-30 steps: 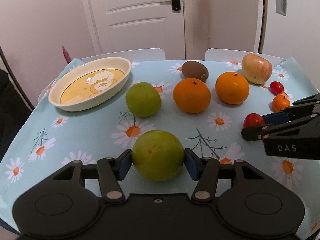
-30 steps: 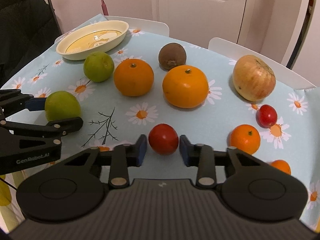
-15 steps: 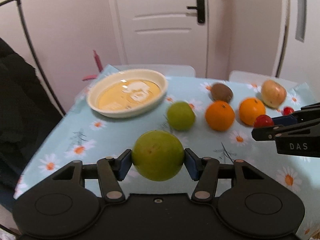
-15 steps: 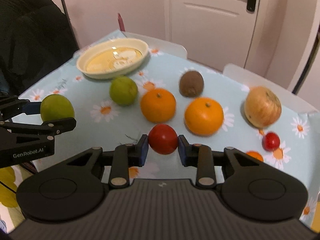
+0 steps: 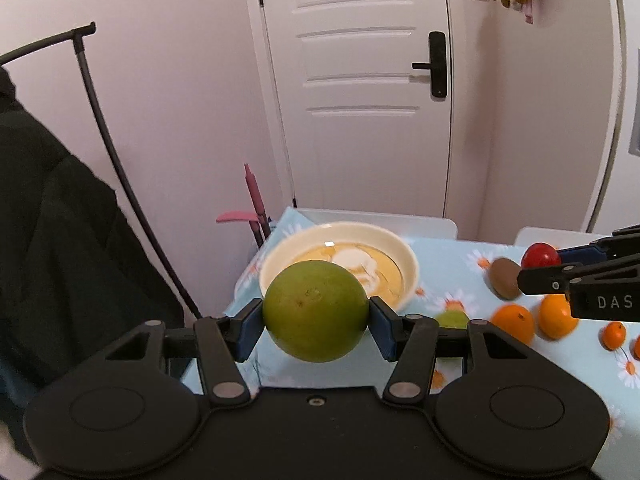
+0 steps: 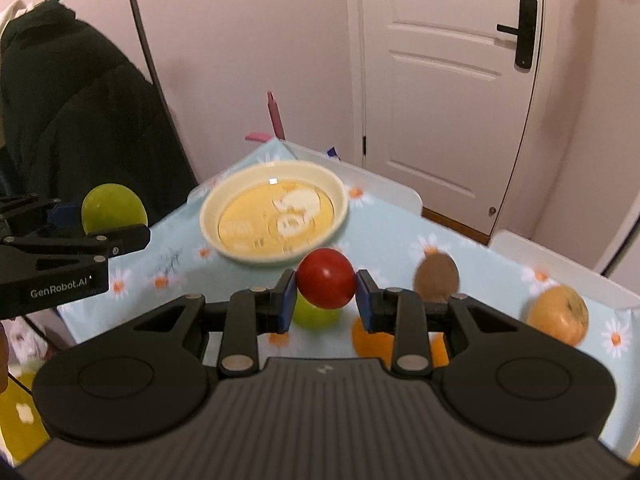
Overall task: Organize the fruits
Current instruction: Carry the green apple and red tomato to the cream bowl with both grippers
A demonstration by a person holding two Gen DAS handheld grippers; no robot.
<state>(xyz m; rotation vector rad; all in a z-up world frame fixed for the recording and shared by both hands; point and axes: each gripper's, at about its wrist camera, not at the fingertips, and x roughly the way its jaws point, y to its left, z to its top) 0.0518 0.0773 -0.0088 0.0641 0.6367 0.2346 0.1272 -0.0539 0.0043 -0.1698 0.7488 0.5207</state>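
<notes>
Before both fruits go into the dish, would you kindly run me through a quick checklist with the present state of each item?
1. Left gripper clamps the green fruit on both sides: ok.
2. Right gripper clamps the red fruit: ok.
3. Both fruits clear of the tablecloth: ok.
4. Dish holds no fruit: ok.
5. Grippers apart from each other: ok.
6. Grip firmness: cannot tell.

A matt black plastic left gripper [image 5: 316, 330] with blue pads clamps a smooth, faintly speckled green fruit [image 5: 315, 310]. The right gripper [image 6: 326, 300], ribbed matt plastic, pinches a glossy red tomato [image 6: 326, 278]. At twelve o'clock sits a glazed cream ceramic dish [image 6: 244, 256] on a smooth, daisy-printed tablecloth [image 6: 480, 252]. At three o'clock, a dull, fuzzy brown kiwi [image 6: 436, 276].
</notes>
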